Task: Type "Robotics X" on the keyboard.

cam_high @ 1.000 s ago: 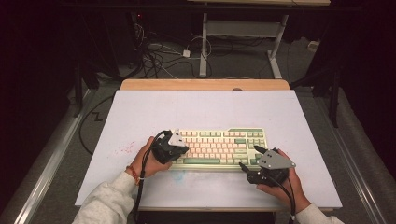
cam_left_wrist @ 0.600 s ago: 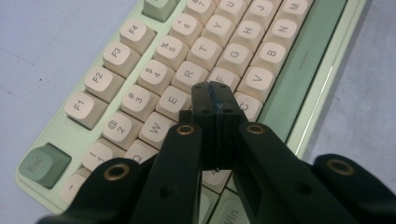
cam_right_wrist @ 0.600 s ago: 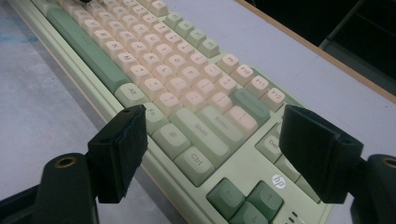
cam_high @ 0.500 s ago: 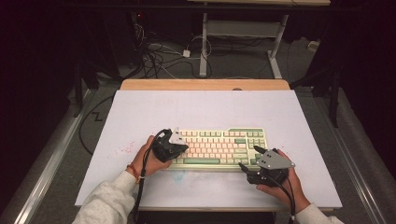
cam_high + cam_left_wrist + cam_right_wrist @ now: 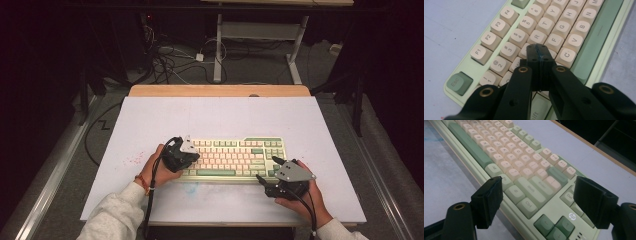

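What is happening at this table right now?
A person works at a green and cream keyboard on the white table, a gripper in each hand. The left gripper, jaws shut, points its tip down at the letter keys near D. The right gripper waits with open jaws at the keyboard's right end, by the arrow keys.
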Demonstrator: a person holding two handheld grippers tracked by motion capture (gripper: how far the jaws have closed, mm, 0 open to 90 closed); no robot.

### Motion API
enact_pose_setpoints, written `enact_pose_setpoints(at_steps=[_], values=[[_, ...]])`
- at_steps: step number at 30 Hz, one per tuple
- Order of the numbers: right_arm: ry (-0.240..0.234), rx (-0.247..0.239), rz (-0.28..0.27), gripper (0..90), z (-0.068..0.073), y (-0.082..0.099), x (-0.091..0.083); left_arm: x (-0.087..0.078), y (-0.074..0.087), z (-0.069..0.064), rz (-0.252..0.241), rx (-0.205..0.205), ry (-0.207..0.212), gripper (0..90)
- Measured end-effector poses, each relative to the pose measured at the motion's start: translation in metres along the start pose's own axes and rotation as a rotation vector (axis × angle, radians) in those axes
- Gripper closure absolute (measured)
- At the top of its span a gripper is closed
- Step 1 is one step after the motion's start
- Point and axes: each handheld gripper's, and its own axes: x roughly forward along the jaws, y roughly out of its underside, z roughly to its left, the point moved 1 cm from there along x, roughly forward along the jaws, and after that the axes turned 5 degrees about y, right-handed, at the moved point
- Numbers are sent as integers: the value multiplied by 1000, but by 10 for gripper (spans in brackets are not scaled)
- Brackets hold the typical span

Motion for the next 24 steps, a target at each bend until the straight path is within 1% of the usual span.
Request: enact_pose_setpoints(at_steps=[1,2,3,6,8,10,16,18,19,20,23,24], values=[[0,0,-1,237,0,0,0,1,0,0,5,1,-1,875],[0,0,0,237,0,0,0,3,0,0,18,-2,7,875],[1,-1,1,237,0,0,0,3,1,0,9,0,3,874],[2,-3,-1,237,-1,0,-1,2,1,0,9,0,0,875],[3,-3,-3,237,-1,0,-1,-1,0,-1,-4,9,-10,875],[5,-1,-4,237,-1,0,-2,-3,-1,-4,-7,27,-27,875],[10,6,-11,237,-4,-1,-3,-10,-4,-6,-45,36,-42,874],[13,9,-13,238,-4,-1,-4,-13,-5,-7,-53,45,-62,873],[14,16,-12,238,-5,-1,-4,-15,-5,-7,-58,45,-62,872],[14,15,-13,238,-5,-1,-4,-16,-4,-7,-65,45,-59,862],[16,17,-15,238,-6,-1,-5,-20,-4,-8,-79,50,-71,850],[15,18,-14,238,-6,-1,-5,-20,-4,-8,-82,53,-77,833]])
